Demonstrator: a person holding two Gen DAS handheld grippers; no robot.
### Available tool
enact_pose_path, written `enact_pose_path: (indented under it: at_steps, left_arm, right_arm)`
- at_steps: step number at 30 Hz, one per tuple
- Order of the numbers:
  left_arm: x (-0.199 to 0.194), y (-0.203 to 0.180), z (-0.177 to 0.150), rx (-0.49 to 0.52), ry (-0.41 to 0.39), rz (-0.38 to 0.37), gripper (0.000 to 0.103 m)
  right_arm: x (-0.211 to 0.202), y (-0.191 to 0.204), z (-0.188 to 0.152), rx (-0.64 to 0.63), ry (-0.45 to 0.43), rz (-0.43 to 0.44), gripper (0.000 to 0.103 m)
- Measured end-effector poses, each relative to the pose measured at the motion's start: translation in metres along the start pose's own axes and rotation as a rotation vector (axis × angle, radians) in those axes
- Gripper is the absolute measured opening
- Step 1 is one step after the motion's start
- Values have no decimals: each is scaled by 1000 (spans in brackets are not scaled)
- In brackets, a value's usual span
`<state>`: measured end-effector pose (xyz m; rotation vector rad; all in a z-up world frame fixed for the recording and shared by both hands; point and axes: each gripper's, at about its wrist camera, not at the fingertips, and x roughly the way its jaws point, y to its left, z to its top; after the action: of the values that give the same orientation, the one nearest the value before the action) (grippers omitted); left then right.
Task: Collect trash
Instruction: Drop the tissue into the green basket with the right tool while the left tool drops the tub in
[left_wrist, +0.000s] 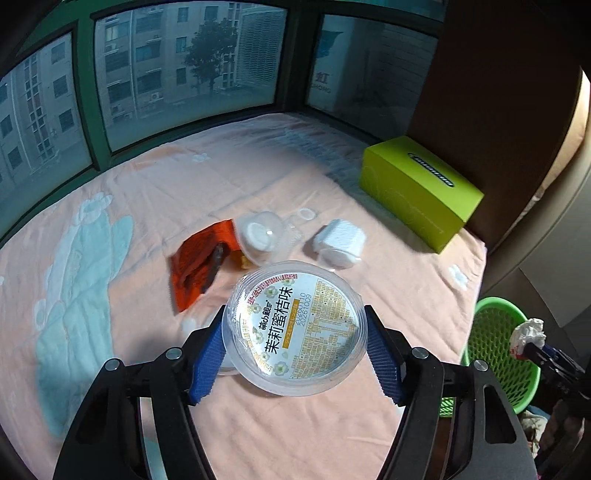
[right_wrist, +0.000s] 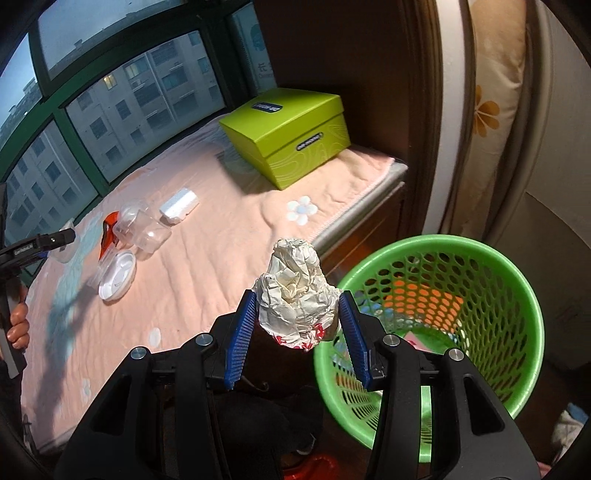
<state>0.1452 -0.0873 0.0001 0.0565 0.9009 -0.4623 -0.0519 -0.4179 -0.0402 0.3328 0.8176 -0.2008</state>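
My left gripper (left_wrist: 295, 343) is shut on a round clear plastic cup (left_wrist: 295, 328) with a printed lid, its blue pads (left_wrist: 208, 354) pressing both sides, lifted above the pink blanket (left_wrist: 332, 424). My right gripper (right_wrist: 295, 299) is shut on a crumpled white paper ball (right_wrist: 295, 280), just left of the rim of the green mesh basket (right_wrist: 443, 314). On the blanket lie an orange wrapper (left_wrist: 199, 266), a clear plastic container (left_wrist: 258, 236) and a white foam block (left_wrist: 340, 240). A white round cup (right_wrist: 117, 275) also lies on the blanket in the right wrist view.
A lime-green box (left_wrist: 417, 192) stands at the blanket's far right by a brown wall. Windows run along the back. The basket (left_wrist: 498, 350) sits on the floor beyond the blanket's right edge and holds some items. A hand (right_wrist: 18, 325) shows at the left.
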Motion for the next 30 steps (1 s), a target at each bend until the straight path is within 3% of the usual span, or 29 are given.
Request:
enact_pose_path:
  at_steps: [13,16,21,30]
  left_arm:
    - [11,-138,-8,160,44,-205,67]
    - [19,-165,-11,194,63,-234,67]
    - [33,-205,-16,239,91,-274,67]
    - [55,-276,-41,338,156,-331,67]
  right_arm:
    - [-13,-59,-20,67,13,-102,49]
    - [-15,-72,-24,87,16,-115,50]
    - [-25,-97,-30,126,5,-142,61]
    - [-49,-125,-37,177,-35,-158,62]
